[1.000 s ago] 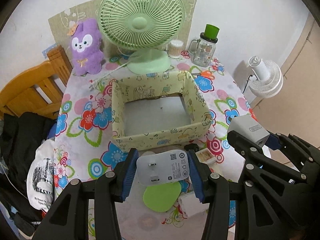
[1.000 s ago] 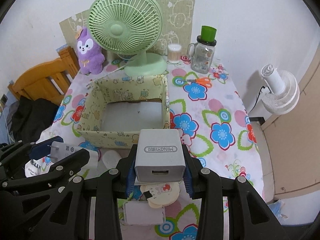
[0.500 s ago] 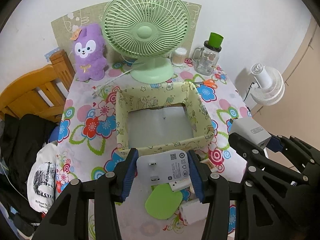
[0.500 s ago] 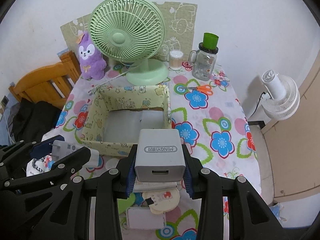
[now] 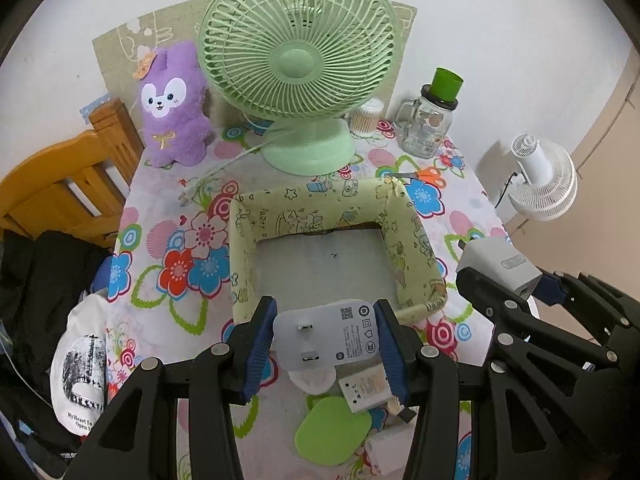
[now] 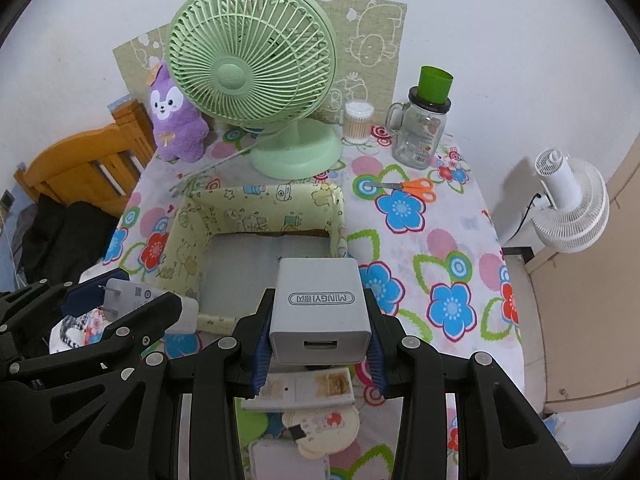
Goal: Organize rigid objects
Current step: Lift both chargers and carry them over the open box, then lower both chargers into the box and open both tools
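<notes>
A: While both grippers hang above the near edge of the table [image 6: 460,216], what does my left gripper [image 5: 325,344] carry?

B: I see it clamped on the white plug adapter [image 5: 326,334]. The adapter sits between the blue pads [image 5: 262,344], prong face up, its printed label toward the right pad. It hangs just over the near wall of the yellow fabric box [image 5: 240,248], above the table and touching nothing else.

A: And my right gripper [image 6: 319,338]?

B: It is closed on the grey charger cube [image 6: 319,312], lettered side up, USB port facing the camera. The cube fills the gap between the pads and hangs near the box's near right corner. In the left wrist view the same cube [image 5: 496,264] shows to the right of the box, outside its wall.

A: What lies under the grippers?

B: Loose items on the floral cloth: a green oval piece [image 5: 332,432], a flat white strip [image 6: 304,390], a round cartoon-printed piece [image 6: 324,426].

A: Behind the box?

B: A green desk fan [image 5: 298,68], a purple plush rabbit [image 5: 172,108], a glass jar with a green cap [image 6: 422,132], and orange-handled scissors [image 6: 404,187].
</notes>
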Tool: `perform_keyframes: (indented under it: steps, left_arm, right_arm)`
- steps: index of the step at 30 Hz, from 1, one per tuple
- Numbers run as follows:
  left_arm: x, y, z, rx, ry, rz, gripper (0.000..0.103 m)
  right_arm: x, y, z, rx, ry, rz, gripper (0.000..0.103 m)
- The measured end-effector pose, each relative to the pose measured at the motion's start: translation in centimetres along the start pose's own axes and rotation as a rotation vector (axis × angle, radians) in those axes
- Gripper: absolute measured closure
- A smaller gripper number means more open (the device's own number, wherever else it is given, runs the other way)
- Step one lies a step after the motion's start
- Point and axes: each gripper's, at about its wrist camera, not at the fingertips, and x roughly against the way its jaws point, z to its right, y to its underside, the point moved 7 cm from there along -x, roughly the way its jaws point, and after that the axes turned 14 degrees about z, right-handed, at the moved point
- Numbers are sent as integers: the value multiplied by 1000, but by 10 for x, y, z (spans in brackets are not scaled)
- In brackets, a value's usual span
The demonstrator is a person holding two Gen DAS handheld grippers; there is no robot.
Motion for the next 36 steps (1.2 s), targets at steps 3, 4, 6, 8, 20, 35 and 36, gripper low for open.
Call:
perform_keyframes:
  steps: [3,4,6,8,20,35,36]
  left_arm:
    - [-9,-5,-4,0,-8,0,52]
    - [-12,-6,-5,1,-8,-2,52]
    - [-19,-7,-7,5,-8,-7,52]
    - [-25,-8,-9,6,-10,-16,52]
    - [-56,-2,-20,-19,-44,-46,52]
    - [-86,34,-29,-18,-62,-123,52]
    - [-87,35,-29,-22,-63,-122,52]
  right_arm:
    - [-9,-3,0,-21,-17,-10,60]
    - [-12,-4,-1,-21,-18,-12,60]
    - [-20,-6,-1,-15,-17,-14,60]
    - [-26,-6,-1,-15,-22,-21,60]
    - [-64,2,-5,-16,-41,-73,60]
    - [-92,37,-9,2,-34,-160,60]
    - [-93,38,-9,6,-31,-159,60]
